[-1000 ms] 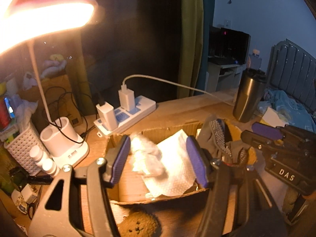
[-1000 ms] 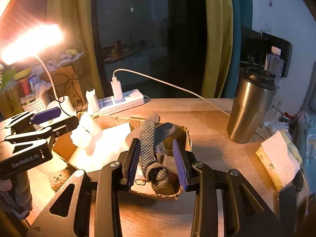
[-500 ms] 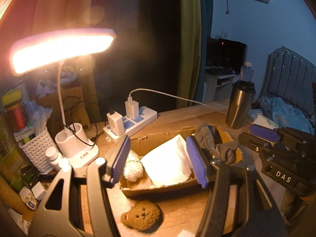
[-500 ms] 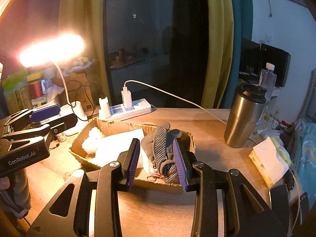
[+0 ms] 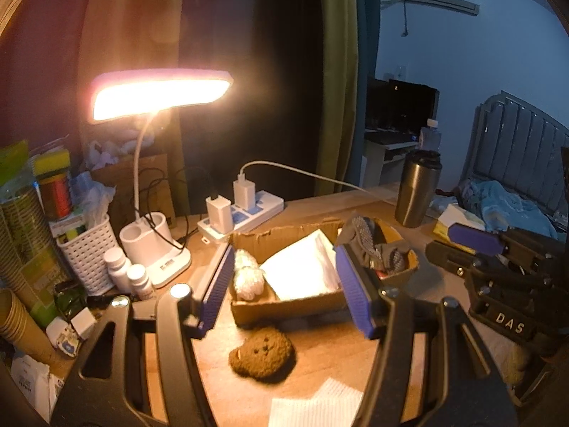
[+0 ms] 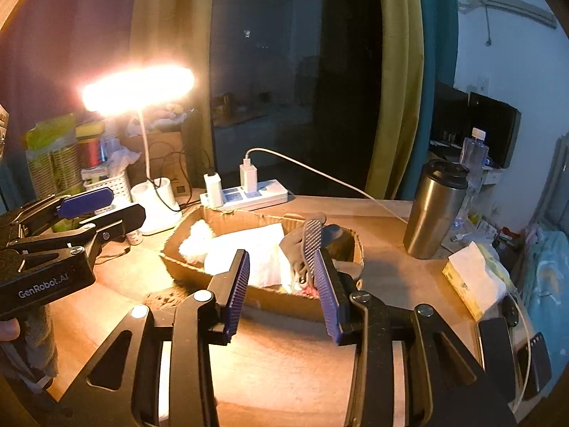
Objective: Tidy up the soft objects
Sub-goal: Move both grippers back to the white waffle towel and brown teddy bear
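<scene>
Now, status after the pull-back, biggest item first:

desk: more of it in both views than a second ago; both grippers have backed up and away from the box.
cardboard box: sits mid-desk, at 12 o'clock from both grippers and well apart from them; it was right under the jaws a second ago.
box contents: white paper towel in the middle, grey dotted sock draped at the 3 o'clock end, white fluffy ball at the 9 o'clock end.
left gripper: about half open, nothing between the pads, width unchanged.
right gripper: jaws opening, wider than a second ago, nothing between them; sock left in the box.
brown bear-face pad: on the desk just outside the box, at 6 o'clock of it, newly uncovered in the left view.
white sheet: flat on the desk at 6 o'clock of the bear pad, also outside.
meaning: sock drop looks finished; my read is the two items outside the box are still to be sorted.
</scene>
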Available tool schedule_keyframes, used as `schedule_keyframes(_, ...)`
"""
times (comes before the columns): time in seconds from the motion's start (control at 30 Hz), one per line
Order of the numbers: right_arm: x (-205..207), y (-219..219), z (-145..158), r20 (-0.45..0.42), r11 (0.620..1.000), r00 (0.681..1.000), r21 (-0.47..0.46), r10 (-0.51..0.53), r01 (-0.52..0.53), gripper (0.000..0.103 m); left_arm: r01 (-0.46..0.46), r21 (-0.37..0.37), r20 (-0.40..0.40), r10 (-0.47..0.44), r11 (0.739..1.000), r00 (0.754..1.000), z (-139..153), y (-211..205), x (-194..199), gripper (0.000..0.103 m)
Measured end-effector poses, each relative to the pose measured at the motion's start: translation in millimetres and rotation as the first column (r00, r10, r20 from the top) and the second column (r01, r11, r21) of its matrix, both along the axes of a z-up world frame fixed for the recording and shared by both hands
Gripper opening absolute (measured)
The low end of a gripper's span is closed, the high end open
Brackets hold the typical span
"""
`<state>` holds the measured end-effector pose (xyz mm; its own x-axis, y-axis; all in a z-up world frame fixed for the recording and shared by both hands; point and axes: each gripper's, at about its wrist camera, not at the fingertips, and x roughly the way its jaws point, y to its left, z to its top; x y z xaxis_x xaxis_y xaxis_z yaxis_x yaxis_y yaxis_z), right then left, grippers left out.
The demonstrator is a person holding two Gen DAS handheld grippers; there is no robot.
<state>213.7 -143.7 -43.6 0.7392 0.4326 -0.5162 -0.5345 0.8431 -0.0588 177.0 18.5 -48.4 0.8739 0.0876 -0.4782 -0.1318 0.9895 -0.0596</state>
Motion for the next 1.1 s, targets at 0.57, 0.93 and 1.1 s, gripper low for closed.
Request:
schedule_keyframes(0.57,-56.0,13.6,-13.8,0.001,0.999,1.000,-0.033,0.032,-0.032,0.046,0.005,-0.008,0.004,-0.005,1.000,1.000,-11.3,1.9,-57.0,0.061)
schedule_keyframes(0.93,-85.3,34.4,-30.3,-0.029,0.995,0.997,-0.066,0.074,-0.076,0.058,-0.006,-0.022,-0.006,0.006,1.000,1.000,-23.8,11.8,-86.2,0.061)
schedule_keyframes(1.1,-93.0,47.5,-44.4,-0.062,0.990,0.993,-0.095,0.103,-0.108,0.059,-0.024,-0.026,-0.025,0.024,0.999,0.999,-34.9,18.1,-95.9,0.061)
